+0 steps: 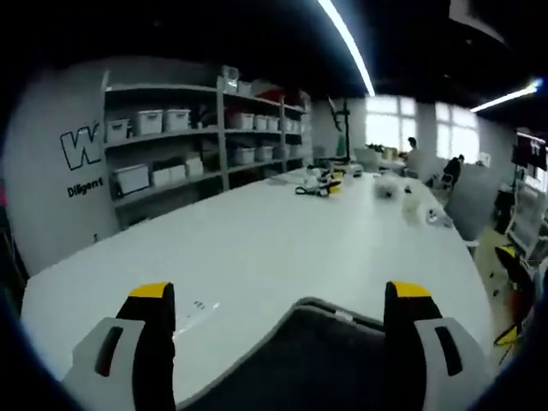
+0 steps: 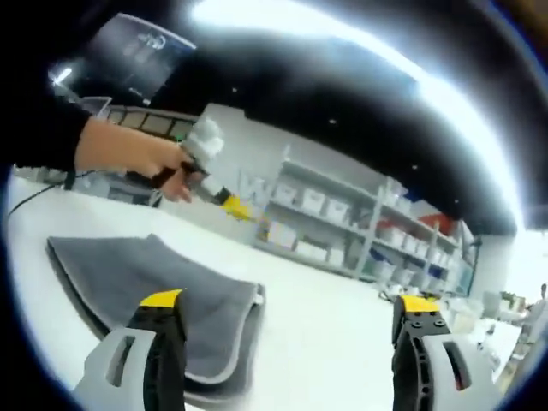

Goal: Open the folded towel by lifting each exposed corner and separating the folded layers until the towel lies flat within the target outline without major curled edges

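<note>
A dark grey folded towel [image 1: 321, 364] lies on the white table [image 1: 257, 248], its rounded edge with a small white tag between my left gripper's [image 1: 281, 293] wide-apart jaws, which hover open just above it. In the right gripper view the same towel [image 2: 145, 278] lies low and left, its layered folded edge facing right. My right gripper [image 2: 291, 301] is open, its left jaw over the towel and its right jaw over bare table. A hand [image 2: 128, 152] holds the left gripper [image 2: 210, 171] above and beyond the towel.
Shelves [image 1: 205, 137] with white bins line the wall beyond the table. Small tools and objects [image 1: 321, 181] lie at the far end of the table, with chairs [image 1: 522, 223] and people [image 1: 413, 154] beyond. A thin mark [image 1: 199, 306] shows on the table near the left jaw.
</note>
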### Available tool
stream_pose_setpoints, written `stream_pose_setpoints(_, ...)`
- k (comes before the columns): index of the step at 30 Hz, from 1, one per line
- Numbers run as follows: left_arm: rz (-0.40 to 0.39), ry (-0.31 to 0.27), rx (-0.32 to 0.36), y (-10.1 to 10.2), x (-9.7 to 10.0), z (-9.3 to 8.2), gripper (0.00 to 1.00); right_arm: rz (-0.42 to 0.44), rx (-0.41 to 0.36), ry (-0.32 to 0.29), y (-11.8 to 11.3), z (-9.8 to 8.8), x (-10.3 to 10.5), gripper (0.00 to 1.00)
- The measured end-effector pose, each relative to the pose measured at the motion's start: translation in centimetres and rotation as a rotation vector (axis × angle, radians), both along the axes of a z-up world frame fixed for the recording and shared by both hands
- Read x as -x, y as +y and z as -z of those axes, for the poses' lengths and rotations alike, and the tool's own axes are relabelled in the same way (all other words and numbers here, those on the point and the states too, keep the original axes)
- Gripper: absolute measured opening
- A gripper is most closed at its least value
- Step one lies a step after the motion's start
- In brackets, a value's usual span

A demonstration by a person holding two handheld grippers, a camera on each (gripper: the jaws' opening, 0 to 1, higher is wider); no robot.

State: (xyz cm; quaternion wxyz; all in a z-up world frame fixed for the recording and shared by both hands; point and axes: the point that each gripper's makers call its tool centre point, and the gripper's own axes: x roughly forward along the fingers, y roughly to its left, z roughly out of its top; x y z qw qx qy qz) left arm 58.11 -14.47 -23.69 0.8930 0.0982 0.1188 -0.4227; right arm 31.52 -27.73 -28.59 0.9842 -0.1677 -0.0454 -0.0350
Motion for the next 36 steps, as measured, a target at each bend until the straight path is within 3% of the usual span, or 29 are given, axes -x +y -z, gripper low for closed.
stream_pose_setpoints(5, -0.051, -0.07, 0.02, 4.4, 1.0, -1.8, 1.0, -0.026, -0.027, 0.002, -0.6, -0.8, -0.9, 0.99)
stream_pose_setpoints(11, -0.108, -0.131, 0.067, 9.3, 4.8, -3.2, 1.0, -0.054, -0.048, -0.008, -2.2, -2.6, -3.1, 0.99)
stream_pose_setpoints(13, -0.137, -0.161, 0.047, 10.6, 5.7, -3.1, 1.0, -0.073, -0.059, -0.021, -2.3, -3.3, -3.8, 0.99)
stream_pose_setpoints(14, -0.17, -0.182, -0.001, 11.8, 6.0, -2.7, 1.0, -0.082, -0.064, -0.029, -2.4, -3.8, -4.2, 0.99)
stream_pose_setpoints(19, -0.164, -0.205, -0.044, 12.6, 9.8, -1.5, 1.0, -0.113, -0.06, -0.045, -3.1, -5.4, -5.7, 0.96)
stream_pose_setpoints(25, -0.174, -0.266, -0.032, 13.5, 13.9, -2.7, 1.0, -0.136, -0.027, -0.075, -4.1, -8.2, -6.7, 0.95)
stream_pose_setpoints(36, -0.236, -0.269, -0.012, 16.4, 17.5, -1.5, 1.0, -0.156, -0.042, -0.12, -5.3, -10.2, -5.9, 0.92)
